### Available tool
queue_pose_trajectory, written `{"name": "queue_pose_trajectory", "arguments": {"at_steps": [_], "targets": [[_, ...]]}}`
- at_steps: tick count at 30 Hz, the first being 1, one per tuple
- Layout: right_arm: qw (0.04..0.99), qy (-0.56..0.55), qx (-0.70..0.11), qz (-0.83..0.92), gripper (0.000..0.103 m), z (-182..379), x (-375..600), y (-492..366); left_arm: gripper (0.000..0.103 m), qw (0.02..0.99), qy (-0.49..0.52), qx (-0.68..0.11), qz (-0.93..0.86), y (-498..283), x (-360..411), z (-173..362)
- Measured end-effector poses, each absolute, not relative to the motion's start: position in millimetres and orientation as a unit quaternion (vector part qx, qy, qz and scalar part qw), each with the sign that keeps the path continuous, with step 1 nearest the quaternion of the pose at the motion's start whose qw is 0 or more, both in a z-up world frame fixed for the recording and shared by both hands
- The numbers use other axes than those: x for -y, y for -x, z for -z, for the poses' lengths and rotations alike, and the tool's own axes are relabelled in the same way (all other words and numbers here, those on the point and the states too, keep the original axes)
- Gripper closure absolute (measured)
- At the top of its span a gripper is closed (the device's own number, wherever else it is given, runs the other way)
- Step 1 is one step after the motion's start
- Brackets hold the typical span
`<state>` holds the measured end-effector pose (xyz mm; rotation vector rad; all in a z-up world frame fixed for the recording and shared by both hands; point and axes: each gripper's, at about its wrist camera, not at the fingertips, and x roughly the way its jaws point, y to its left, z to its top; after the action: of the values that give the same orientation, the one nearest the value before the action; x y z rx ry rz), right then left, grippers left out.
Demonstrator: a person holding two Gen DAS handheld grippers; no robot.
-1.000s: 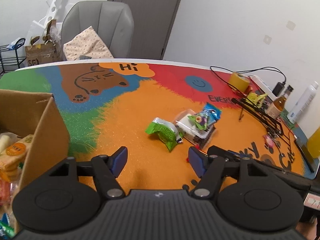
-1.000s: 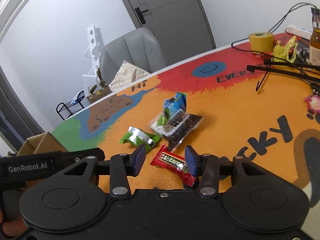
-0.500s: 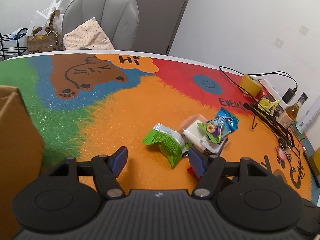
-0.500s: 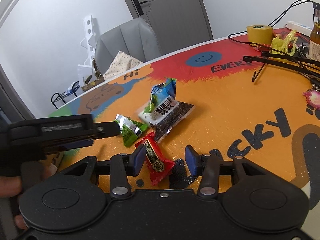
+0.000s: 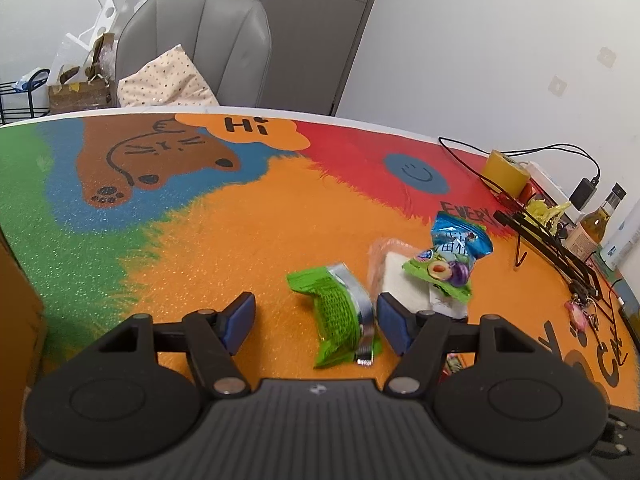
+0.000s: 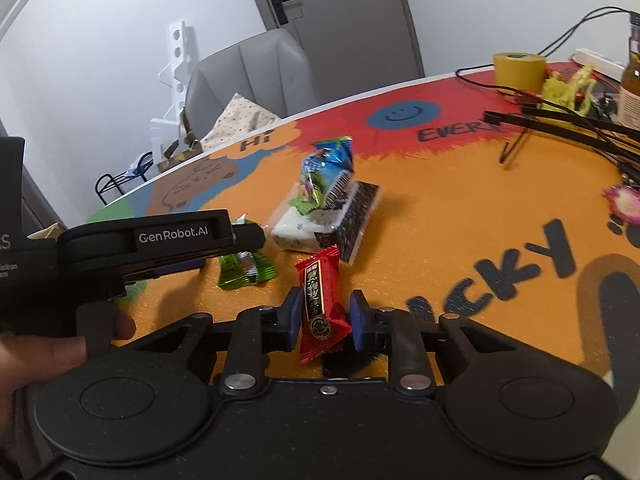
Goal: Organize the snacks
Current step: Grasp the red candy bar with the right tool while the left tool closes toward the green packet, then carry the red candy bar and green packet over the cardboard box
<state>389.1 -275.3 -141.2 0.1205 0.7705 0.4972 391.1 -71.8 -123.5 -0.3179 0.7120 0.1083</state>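
Note:
A green snack packet (image 5: 338,312) lies on the colourful table mat (image 5: 248,224), partly between the fingers of my open left gripper (image 5: 316,322). It also shows in the right wrist view (image 6: 244,270). A red snack packet (image 6: 322,304) lies between the fingers of my right gripper (image 6: 325,318), which stands open around it; contact is unclear. Behind lies a pile: a blue packet (image 5: 460,236), a green fruit packet (image 5: 442,274) and a white-and-dark packet (image 6: 320,220).
The edge of a cardboard box (image 5: 16,320) stands at the left. Yellow tape (image 5: 505,172), cables, a black wire rack (image 5: 552,248), a bottle (image 5: 596,224) and a pink charm (image 5: 578,314) crowd the right side. A grey chair (image 5: 192,48) stands behind the table.
My left gripper has moved away from the box and right, over the green packet. My right gripper has closed in so the red packet lies between its fingers.

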Motion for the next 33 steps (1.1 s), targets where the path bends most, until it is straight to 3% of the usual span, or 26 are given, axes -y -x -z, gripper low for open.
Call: {"name": "queue_pose_trajectory", "arguments": {"at_steps": [3,5,7,11,16,20,33], "targets": [[0.896,-0.059,-0.373,-0.232,0.082,140.9,279.0,-387.3,0.052,0.925,0.153,-0.344,-0.047,-392.0,74.1,124.3],[0.898,-0.062,-0.375,-0.223,0.082,140.4,281.9,-386.9,0.068,0.925,0.153,-0.346,-0.036,-392.6,76.1,124.5],[0.899,-0.064,-0.376,-0.215,0.082,140.2,283.3,-386.7,0.074,0.924,0.148,-0.351,-0.028,-392.1,79.6,124.7],[0.901,-0.056,-0.377,-0.209,0.074,139.4,280.2,-385.5,0.076,0.922,0.146,-0.357,-0.026,-386.5,79.7,123.7],[0.907,-0.033,-0.368,-0.204,0.073,140.4,268.7,-383.8,0.077,0.920,0.142,-0.363,-0.024,-375.9,78.9,121.0],[0.910,-0.022,-0.367,-0.193,0.082,139.5,265.6,-382.8,0.077,0.921,0.136,-0.364,-0.017,-365.3,80.0,114.4],[0.914,-0.053,-0.351,-0.197,0.083,109.5,274.1,-350.4,0.077,0.928,0.130,-0.349,-0.009,-326.3,77.6,82.5]]}}
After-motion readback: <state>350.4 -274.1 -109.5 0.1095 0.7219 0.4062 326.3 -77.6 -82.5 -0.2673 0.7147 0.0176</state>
